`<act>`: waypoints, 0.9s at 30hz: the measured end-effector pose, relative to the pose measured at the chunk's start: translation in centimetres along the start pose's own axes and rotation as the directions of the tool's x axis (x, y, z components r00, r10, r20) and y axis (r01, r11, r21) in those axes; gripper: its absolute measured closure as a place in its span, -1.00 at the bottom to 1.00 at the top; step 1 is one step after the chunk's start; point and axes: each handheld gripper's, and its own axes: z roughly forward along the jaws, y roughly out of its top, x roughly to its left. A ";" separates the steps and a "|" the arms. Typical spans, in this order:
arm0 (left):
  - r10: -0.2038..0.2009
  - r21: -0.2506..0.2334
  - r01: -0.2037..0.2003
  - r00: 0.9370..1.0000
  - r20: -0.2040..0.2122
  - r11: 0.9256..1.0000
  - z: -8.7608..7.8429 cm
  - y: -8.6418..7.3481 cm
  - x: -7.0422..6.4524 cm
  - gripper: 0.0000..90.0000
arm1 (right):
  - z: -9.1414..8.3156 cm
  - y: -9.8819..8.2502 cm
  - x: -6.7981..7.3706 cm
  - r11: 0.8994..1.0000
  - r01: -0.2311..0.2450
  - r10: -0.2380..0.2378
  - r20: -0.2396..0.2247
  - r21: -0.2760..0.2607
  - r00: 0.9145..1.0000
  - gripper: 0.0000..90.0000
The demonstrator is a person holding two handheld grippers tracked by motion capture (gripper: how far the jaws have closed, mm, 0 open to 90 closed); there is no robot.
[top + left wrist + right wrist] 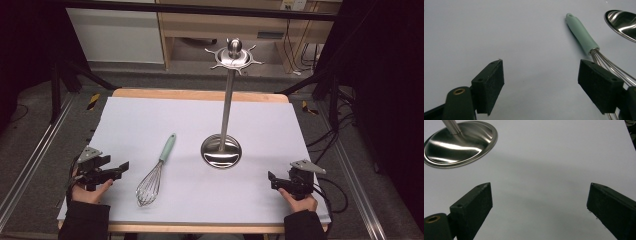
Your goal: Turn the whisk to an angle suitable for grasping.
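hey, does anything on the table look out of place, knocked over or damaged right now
Nothing stands out. The whisk lies flat on the white sheet, intact, beside the upright steel stand, whose hooks are empty. Both the left claw and the right claw are open and holding nothing.

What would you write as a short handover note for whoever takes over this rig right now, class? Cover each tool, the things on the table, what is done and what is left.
Left tool: open, holding nothing, at the near left of the table, beside the whisk.
Right tool: open, holding nothing, at the near right.
Whisk: flat on the white sheet, green handle pointing away, wires toward the person.
Utensil stand: upright at the centre, hooks at the top bare.
Done: nothing grasped yet.
Left: probably pick up the whisk and hang it on the stand.
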 end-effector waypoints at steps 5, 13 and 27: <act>0.008 -0.008 -0.008 1.000 0.003 1.000 -0.2 0.5 -0.5 -0.54 | 0.1 0.0 0.0 1.000 -0.007 0.007 0.007 0.017 1.000 -0.81; 0.007 -0.030 -0.006 0.999 0.032 1.000 -0.7 1.7 -1.5 -0.45 | 0.2 -0.1 0.2 0.999 -0.005 0.005 0.000 0.035 1.000 -0.78; 0.055 -0.006 -0.055 0.997 0.044 0.998 -0.3 4.2 -3.2 -0.40 | -0.4 0.2 0.1 0.999 0.028 -0.028 0.026 0.017 0.999 -0.75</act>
